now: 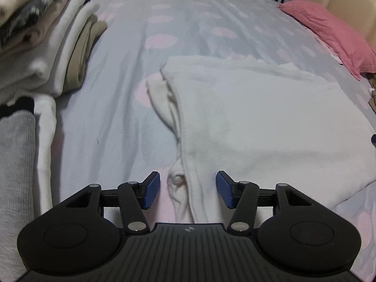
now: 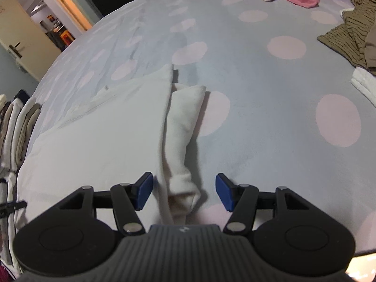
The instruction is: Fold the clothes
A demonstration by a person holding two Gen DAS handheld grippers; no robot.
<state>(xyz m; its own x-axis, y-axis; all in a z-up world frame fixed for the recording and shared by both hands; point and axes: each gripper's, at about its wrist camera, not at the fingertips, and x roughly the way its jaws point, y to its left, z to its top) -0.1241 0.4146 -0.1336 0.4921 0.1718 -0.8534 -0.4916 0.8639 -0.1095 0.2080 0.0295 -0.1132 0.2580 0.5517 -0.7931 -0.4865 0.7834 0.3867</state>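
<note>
While both grippers — left gripper (image 1: 188,189), right gripper (image 2: 184,191) — gape empty, the white garment (image 1: 246,117) lies lengthwise away from them.

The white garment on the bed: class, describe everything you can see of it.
The white garment looks soft and fleecy. It lies flat on the spotted bedcover, already partly folded into a broad panel, with a rumpled sleeve tucked along each side edge. The open left gripper straddles one sleeved edge; the open right gripper straddles the other. Neither visibly grips it.
</note>
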